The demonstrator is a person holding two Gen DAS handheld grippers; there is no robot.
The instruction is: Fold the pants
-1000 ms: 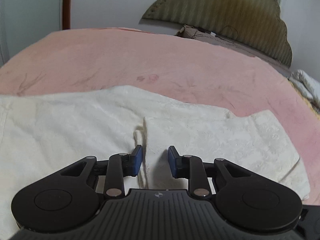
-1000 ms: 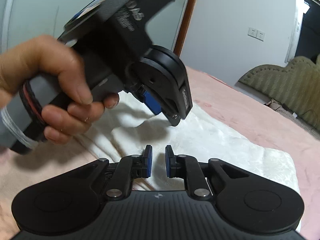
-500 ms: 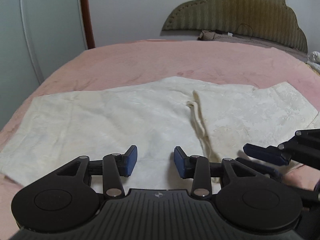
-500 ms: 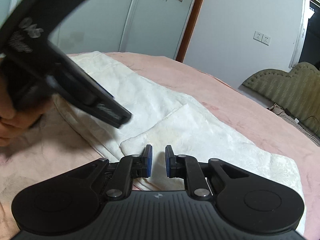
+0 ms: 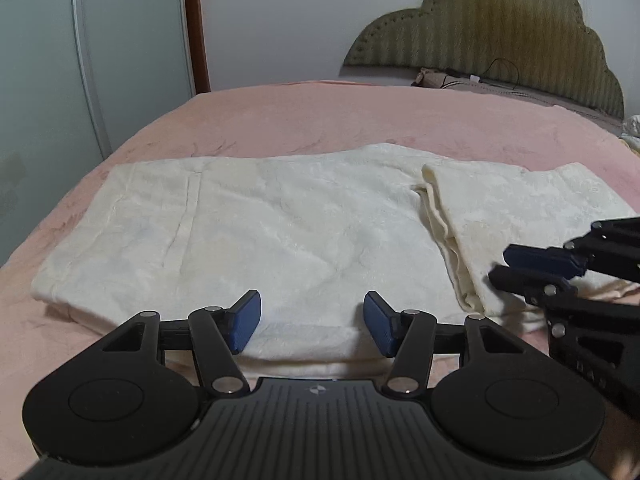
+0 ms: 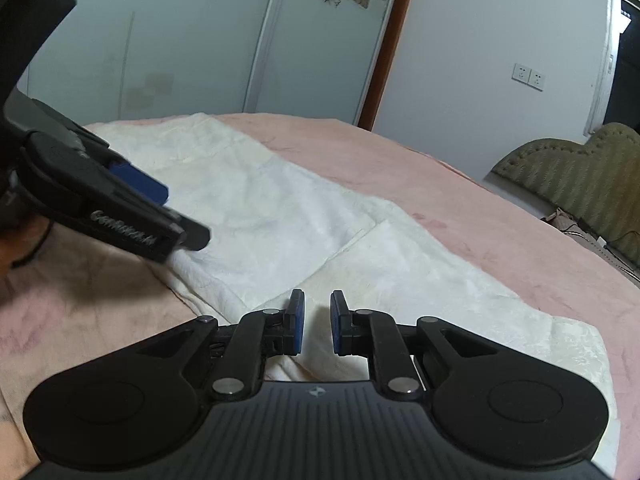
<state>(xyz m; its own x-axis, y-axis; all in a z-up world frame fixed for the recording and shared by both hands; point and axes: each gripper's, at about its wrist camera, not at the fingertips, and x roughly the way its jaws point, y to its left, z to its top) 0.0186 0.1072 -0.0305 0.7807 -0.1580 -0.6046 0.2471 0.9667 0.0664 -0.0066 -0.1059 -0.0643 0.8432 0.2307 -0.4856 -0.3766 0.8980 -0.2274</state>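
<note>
So right now the cream pants (image 5: 280, 236) are laid flat across the pink bed (image 5: 360, 120), long axis running 9-to-3 in my left wrist view, with one end already doubled over into a flap (image 5: 520, 208) out toward 3 o'clock. My left tongs (image 5: 312, 328) sit right over the near hem around the middle of the length, pads spread apart with nothing between them; they've just been opening wider. The right tongs (image 6: 316, 322) are nearly pinched closed, also empty as far as I can see, hovering over the near edge of that folded flap. The unfolded end lies off at 9 to 10 o'clock from the left tongs, so I reckon the left is the nearer one for grabbing it and bringing it across toward 3.
</note>
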